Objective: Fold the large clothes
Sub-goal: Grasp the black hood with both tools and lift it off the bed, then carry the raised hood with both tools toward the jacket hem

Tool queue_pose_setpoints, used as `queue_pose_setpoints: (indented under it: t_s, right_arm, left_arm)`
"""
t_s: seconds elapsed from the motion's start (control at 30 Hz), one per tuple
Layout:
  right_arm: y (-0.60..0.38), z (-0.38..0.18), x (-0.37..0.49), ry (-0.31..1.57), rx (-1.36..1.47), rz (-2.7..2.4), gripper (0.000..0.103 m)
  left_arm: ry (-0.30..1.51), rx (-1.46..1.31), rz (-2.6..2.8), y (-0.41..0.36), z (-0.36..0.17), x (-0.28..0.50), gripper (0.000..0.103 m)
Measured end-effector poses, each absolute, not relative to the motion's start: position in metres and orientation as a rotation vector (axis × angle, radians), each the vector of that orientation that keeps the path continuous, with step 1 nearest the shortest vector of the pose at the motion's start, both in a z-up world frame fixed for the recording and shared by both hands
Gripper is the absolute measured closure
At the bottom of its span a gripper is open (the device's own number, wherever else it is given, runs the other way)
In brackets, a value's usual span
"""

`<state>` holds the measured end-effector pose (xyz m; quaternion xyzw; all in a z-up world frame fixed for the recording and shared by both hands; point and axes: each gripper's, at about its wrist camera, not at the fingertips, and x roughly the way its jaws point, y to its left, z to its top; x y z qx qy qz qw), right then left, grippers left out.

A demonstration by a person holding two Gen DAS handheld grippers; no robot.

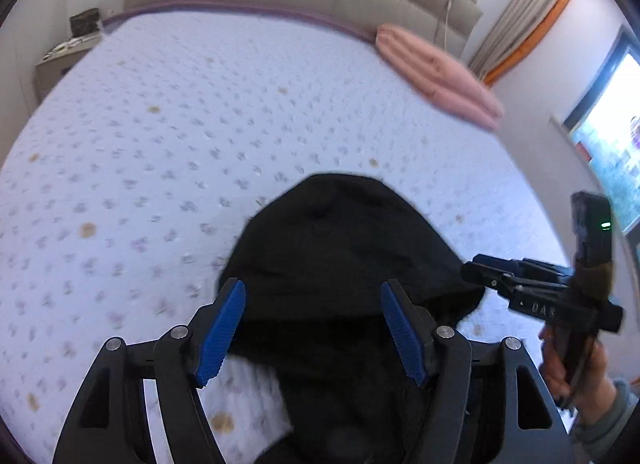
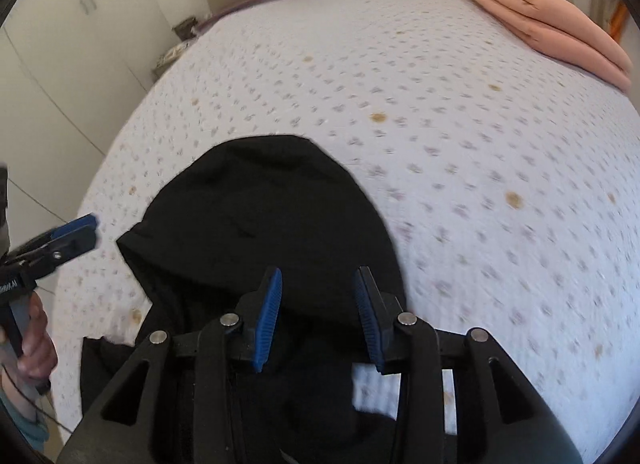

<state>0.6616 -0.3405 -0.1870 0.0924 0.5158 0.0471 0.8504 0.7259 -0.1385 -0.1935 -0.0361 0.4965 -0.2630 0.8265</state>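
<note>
A: Where is the black garment (image 1: pixel 344 248) lying?

B: It lies on the bed (image 1: pixel 160 135), at the near edge. Its rounded part, maybe a hood, points to the far side.

A: And the left tool (image 1: pixel 312 328)?

B: It hangs above the garment with its jaws wide. Nothing is between its 2 blue pads (image 1: pixel 222 334).

A: The right tool (image 2: pixel 318 318)?

B: Its jaws stand narrower, also with nothing in them, over the same black cloth.

A: Anything else on the bed?

B: A folded pink blanket (image 2: pixel 548 19) at the far right corner.
</note>
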Motion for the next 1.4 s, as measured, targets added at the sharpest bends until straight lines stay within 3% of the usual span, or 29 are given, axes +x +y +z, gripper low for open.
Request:
queue_pose_setpoints:
  t_s: [0.2,0.47,0.83,1.1,1.4]
  right_arm:
    - [-0.327,-0.251,0.675,1.215,0.16,0.128,0.064]
    - [-0.327,-0.261,0.682,1.214,0.165,0.156,0.065]
    - [-0.416,-0.219,0.659,1.201,0.363,0.238,0.055]
    - [-0.449,-0.262,0.673,1.255,0.557,0.279,0.051]
    - [-0.42,-0.289,0.708,1.309,0.642,0.448,0.047]
  left_arm:
    - [1.197,0.068,-0.532,-0.153,-0.27,0.728,0.036]
    - [1.163,0.083,-0.543,-0.15,-0.275,0.726,0.035]
    - [1.086,0.063,-0.591,-0.106,-0.211,0.744,0.035]
    - [1.257,-0.047,-0.605,-0.115,-0.26,0.793,0.035]
    - [1.271,-0.031,-0.661,-0.132,-0.279,0.805,0.037]
